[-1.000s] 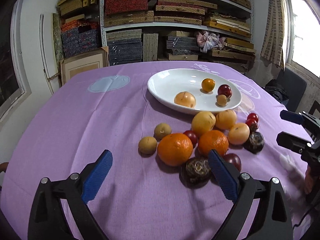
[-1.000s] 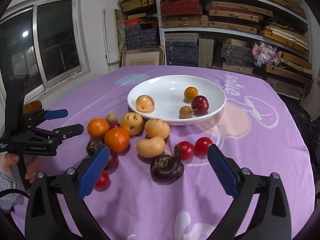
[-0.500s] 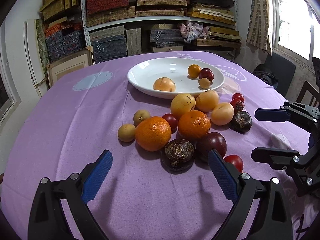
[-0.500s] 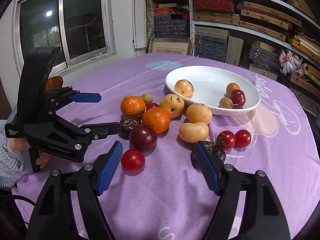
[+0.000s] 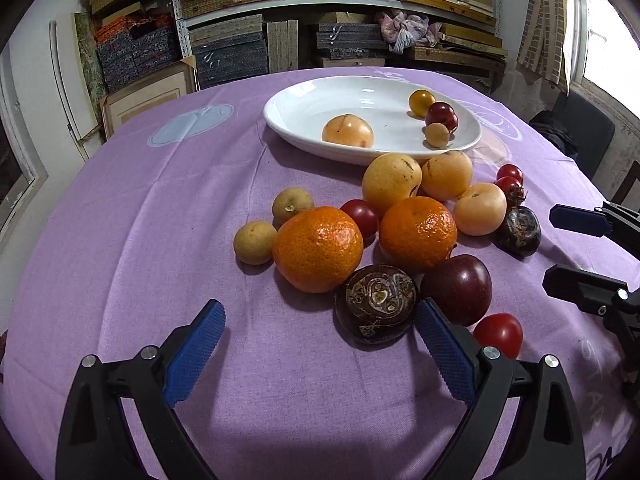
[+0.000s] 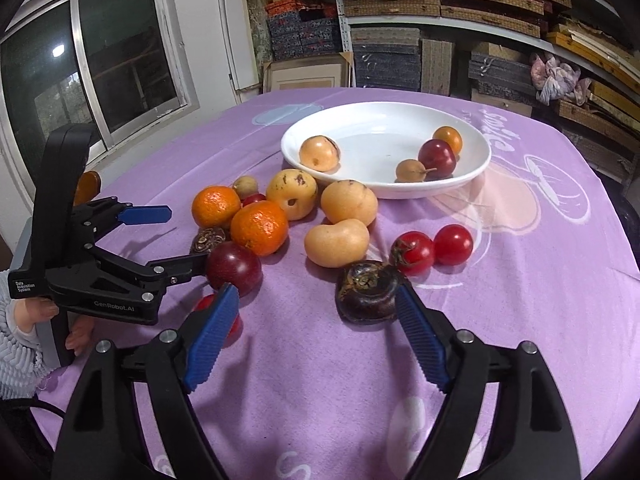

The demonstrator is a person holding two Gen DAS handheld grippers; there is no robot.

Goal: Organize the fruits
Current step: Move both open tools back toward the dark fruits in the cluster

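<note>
Lying loose on the purple cloth [image 5: 160, 208], the fruits crowd just before the white bowl [image 5: 304, 120]: two oranges [image 5: 318, 249] side by side, pale pears [image 5: 391, 182], a dark plum [image 5: 460, 288], tomatoes [image 6: 453, 244] and two brown bulbs [image 5: 376, 304]. Four small fruits already sit in the bowl. The left gripper [image 5: 320, 344] hovers low with its jaws spread wide and empty, its right pad beside the nearer bulb. The right gripper [image 6: 316, 328] is likewise spread and holds nothing, one pad just beside the other bulb [image 6: 366, 290]. Shelves [image 6: 440, 8] of boxes stand behind.
</note>
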